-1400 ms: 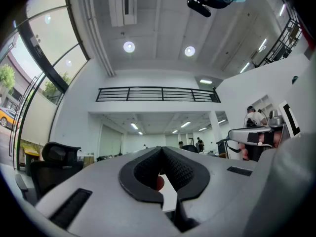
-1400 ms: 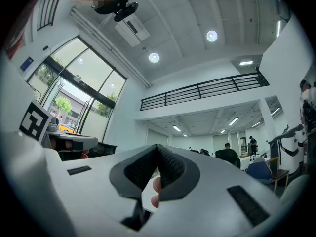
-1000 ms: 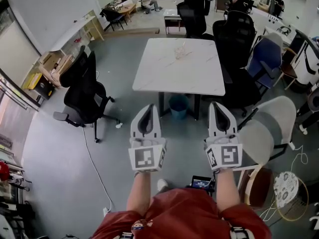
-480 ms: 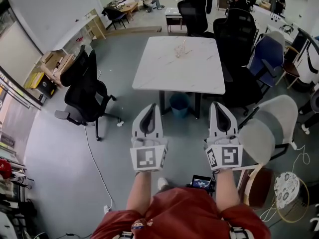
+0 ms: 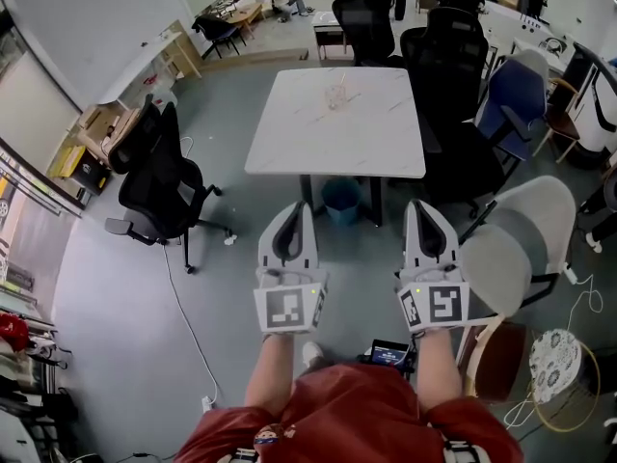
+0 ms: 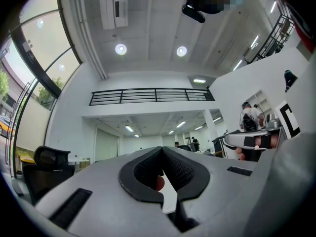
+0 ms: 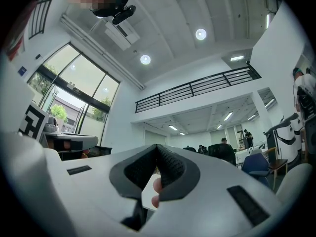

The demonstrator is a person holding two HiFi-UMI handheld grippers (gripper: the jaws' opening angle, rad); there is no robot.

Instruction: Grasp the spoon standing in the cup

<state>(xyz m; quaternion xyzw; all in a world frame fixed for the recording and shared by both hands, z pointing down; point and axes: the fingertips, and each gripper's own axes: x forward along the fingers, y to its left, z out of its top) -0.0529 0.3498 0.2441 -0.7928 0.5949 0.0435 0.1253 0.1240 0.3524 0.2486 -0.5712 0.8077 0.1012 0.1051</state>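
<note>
I had the left claw and the right claw side by side above the floor, each with its jaws together on nothing. Well ahead, the cup stood on the white desk. The spoon was probably the thin sliver in it.

1. The left gripper is seen with its jaws brought together at the tips, and nothing is caught between the black pads.
2. A black office chair is seen at the far left, below tall windows.
3. The right gripper is seen at the right.
4. A railed balcony and round ceiling lights are seen far above.
</note>
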